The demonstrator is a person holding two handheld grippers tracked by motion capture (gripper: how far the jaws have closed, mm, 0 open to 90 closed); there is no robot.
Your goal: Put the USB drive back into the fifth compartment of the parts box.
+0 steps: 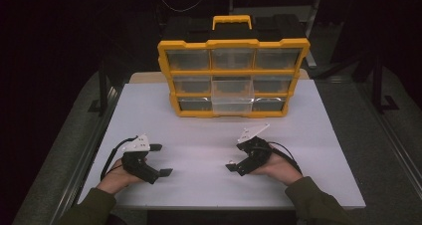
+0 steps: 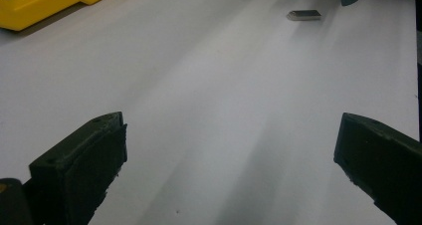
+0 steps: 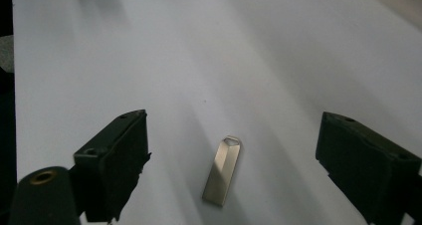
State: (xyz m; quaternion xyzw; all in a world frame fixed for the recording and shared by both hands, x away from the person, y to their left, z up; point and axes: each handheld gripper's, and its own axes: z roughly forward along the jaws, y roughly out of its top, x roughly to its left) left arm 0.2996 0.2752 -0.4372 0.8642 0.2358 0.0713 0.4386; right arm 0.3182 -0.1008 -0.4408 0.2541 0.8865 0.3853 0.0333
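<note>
Near the front edge of the white table [image 1: 209, 135] we hold our right gripper [image 3: 234, 160] with its jaws spread on either side of a small metal USB stick [image 3: 223, 171], which lies flat on the surface between them, touched by neither pad. Toward the front left corner our left gripper [image 2: 229, 165] rests with jaws wide apart and bare tabletop between them. At the back edge stands a yellow drawer organizer [image 1: 233, 78], its middle drawers pulled out a little.
</note>
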